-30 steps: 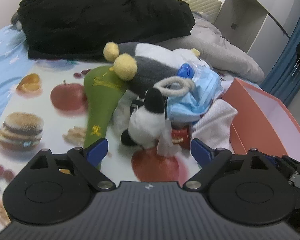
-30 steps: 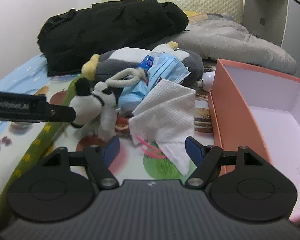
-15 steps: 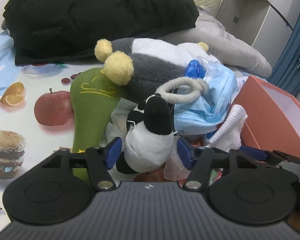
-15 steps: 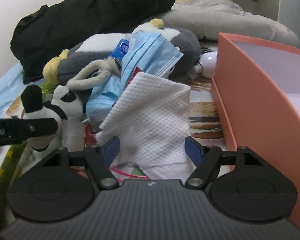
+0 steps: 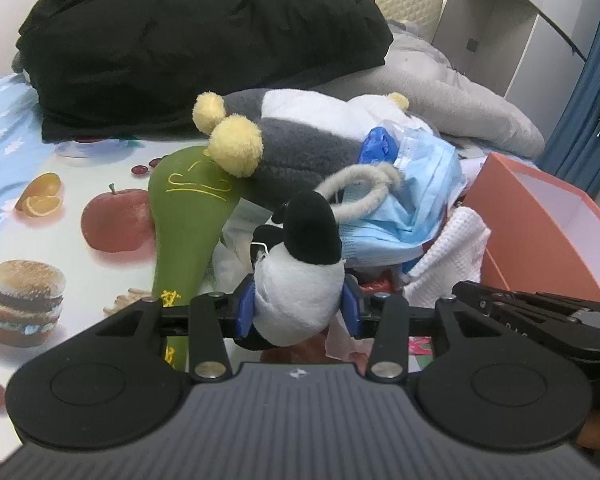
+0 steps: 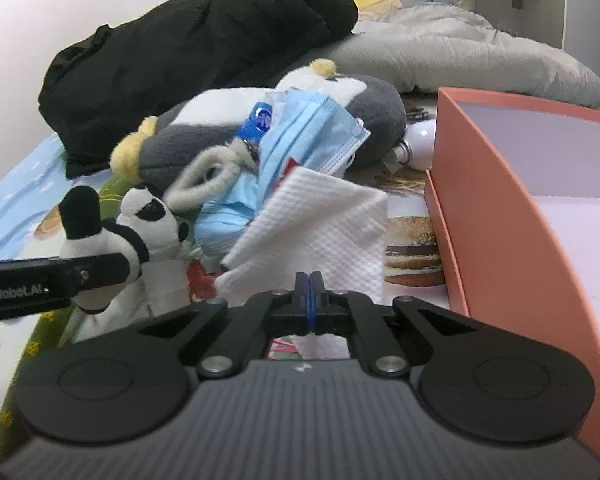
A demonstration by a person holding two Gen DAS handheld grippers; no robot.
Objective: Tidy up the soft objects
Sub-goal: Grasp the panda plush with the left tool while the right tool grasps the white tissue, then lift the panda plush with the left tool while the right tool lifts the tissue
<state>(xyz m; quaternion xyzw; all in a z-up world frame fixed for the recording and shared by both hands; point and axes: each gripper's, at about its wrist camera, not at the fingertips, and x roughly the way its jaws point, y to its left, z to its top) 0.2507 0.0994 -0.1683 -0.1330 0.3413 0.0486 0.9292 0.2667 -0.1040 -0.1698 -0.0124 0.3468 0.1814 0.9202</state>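
Left tongs pinch panda plush at its white body on the bed; soft, light, compressible; grip mid-body is sound; right tongs, pressed together, nip thin white tissue beside orange box; tears easily.

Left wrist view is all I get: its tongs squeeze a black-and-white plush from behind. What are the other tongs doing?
Observer: The right tongs are shut, pinching the lower edge of the white paper towel.
Visitor: Does the plush have a face?
Observer: Yes. It is a panda, with a white head and a black eye patch.
Visitor: Anything hidden by the pile?
Observer: A white rounded object lies between the grey plush and the orange box.
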